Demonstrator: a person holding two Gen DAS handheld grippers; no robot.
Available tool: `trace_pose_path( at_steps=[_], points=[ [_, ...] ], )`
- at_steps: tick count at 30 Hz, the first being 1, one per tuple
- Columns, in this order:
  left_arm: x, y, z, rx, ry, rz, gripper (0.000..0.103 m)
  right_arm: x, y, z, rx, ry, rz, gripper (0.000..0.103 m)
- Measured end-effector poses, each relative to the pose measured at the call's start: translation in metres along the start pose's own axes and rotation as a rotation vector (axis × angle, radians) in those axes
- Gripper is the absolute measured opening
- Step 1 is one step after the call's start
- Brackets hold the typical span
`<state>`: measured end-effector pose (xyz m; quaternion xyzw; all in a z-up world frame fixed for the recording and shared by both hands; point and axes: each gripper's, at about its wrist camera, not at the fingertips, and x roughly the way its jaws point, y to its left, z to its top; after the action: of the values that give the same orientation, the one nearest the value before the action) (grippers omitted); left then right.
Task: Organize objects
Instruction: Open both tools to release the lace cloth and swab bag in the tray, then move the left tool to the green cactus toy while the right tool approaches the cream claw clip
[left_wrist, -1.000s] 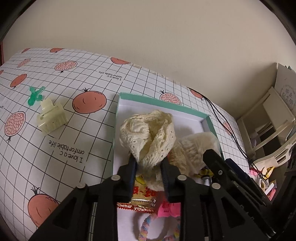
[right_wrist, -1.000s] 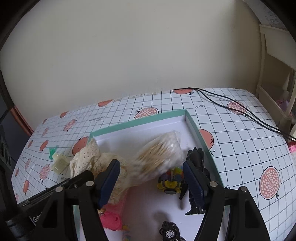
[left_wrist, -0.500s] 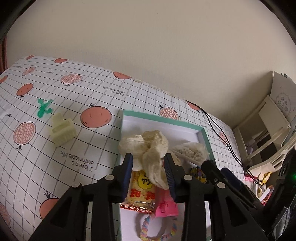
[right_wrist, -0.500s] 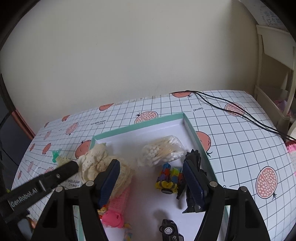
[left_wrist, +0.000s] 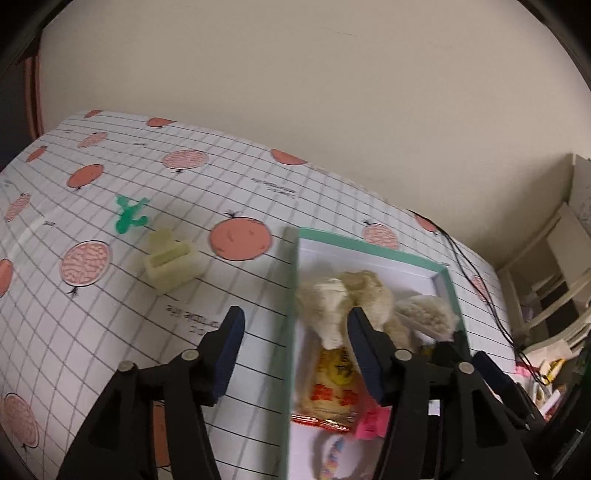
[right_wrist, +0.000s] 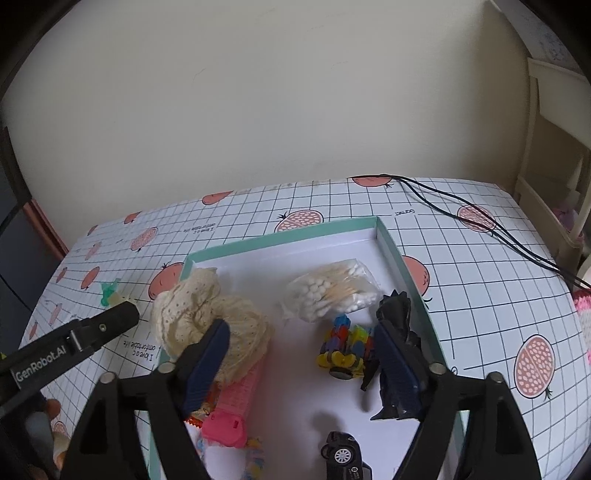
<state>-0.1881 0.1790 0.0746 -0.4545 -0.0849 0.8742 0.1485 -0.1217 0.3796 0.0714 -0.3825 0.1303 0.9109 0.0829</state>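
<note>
A cream lace scrunchie lies loose in the left part of the teal-rimmed white box. My left gripper is open over the box's left wall, its right finger just in front of the scrunchie. On the tablecloth to the left sit a cream hair claw and a green cactus-shaped clip. My right gripper is open above the box with nothing between its fingers. Ahead of it are a bag of cotton swabs, a colourful toy car and a black figure.
The box also holds a yellow snack packet, a pink item, a bead bracelet and a black toy car. Black cables cross the table's far right. A white shelf unit stands beside the table.
My left gripper opened, let go of the scrunchie into the box, and shifted left and back. The cotton swab bag settled in the box; the right gripper stayed open.
</note>
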Motion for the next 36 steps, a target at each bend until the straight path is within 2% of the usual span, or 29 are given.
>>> trace_pose_path(
  at_steps=[1, 3, 5, 8, 11, 13, 15, 22, 36],
  points=[
    [0.0, 0.002, 0.0, -0.007, 0.001, 0.005, 0.064, 0.0, 0.0, 0.0, -0.003, 0.001, 0.002, 0.087],
    [0.001, 0.008, 0.0, -0.022, -0.003, 0.024, 0.068, 0.0, 0.002, 0.0, -0.011, 0.001, 0.0, 0.096],
    [0.002, 0.015, 0.0, -0.035, -0.006, 0.045, 0.07, 0.001, 0.003, 0.0, -0.015, 0.001, -0.001, 0.097],
    [0.002, 0.025, -0.001, -0.057, -0.012, 0.066, 0.082, 0.002, 0.003, 0.0, -0.016, 0.005, 0.001, 0.103],
    [0.0, 0.033, -0.002, -0.074, -0.024, 0.087, 0.085, 0.001, 0.003, 0.001, -0.016, -0.001, -0.004, 0.103],
    [-0.002, 0.037, -0.001, -0.081, -0.033, 0.103, 0.091, 0.001, 0.002, 0.001, -0.013, -0.005, -0.008, 0.103],
    [-0.004, 0.039, -0.001, -0.087, -0.049, 0.121, 0.102, 0.001, 0.001, 0.001, -0.013, -0.005, -0.009, 0.103],
    [-0.005, 0.045, 0.001, -0.095, -0.068, 0.161, 0.103, 0.004, 0.002, -0.001, -0.019, -0.002, -0.012, 0.103],
    [-0.008, 0.047, 0.002, -0.081, -0.048, 0.161, 0.103, 0.005, 0.012, -0.001, -0.05, 0.011, -0.015, 0.103]
  ],
)
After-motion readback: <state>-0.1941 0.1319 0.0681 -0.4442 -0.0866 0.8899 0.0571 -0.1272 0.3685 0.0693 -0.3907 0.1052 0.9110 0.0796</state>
